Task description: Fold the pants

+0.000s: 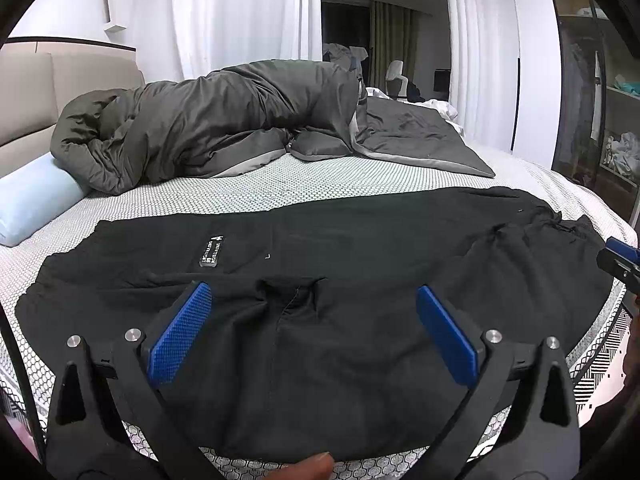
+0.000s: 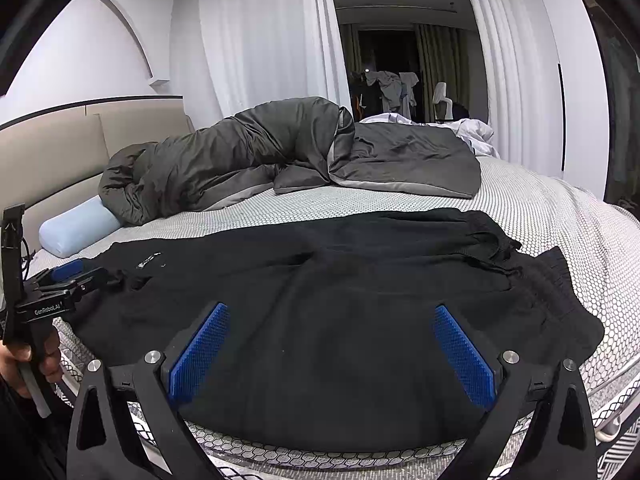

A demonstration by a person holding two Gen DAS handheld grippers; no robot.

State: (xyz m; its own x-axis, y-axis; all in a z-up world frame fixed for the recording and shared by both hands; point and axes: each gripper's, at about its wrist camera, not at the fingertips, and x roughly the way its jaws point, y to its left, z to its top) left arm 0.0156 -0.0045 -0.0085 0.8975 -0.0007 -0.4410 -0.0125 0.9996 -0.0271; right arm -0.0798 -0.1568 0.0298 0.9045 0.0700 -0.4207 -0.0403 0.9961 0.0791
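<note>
**Black pants flat on the bed, both tongs wide apart**

We see black pants point(image 1: 320, 280) spread flat across the near part of the bed point(image 1: 280, 188). They run from left to right. A small patch point(image 1: 211, 251) with white letters sits on the left part. The cloth bunches into a small fold near the middle, close to our left tongs. The right end looks wrinkled and gathered.

Our left tongs point(image 1: 314, 332) hang over the near edge of the pants, with the blue pads point(image 1: 180, 332) spread far apart. They hold nothing. From the right camera we also see them at the left side point(image 2: 66, 274), close to the left part of the pants.

Our right tongs point(image 2: 332, 354) are over the right half of the pants. Their blue pads point(image 2: 464, 356) are far apart too, with nothing between them. In the left camera only a tip of them peeks in at the right edge point(image 1: 622, 260).

Far back on the bed lies a big gray blanket point(image 1: 208, 128) in a heap. A light blue pillow point(image 1: 36, 200) pokes out at its left end. White curtains point(image 1: 240, 12) hang behind the bed.
</note>
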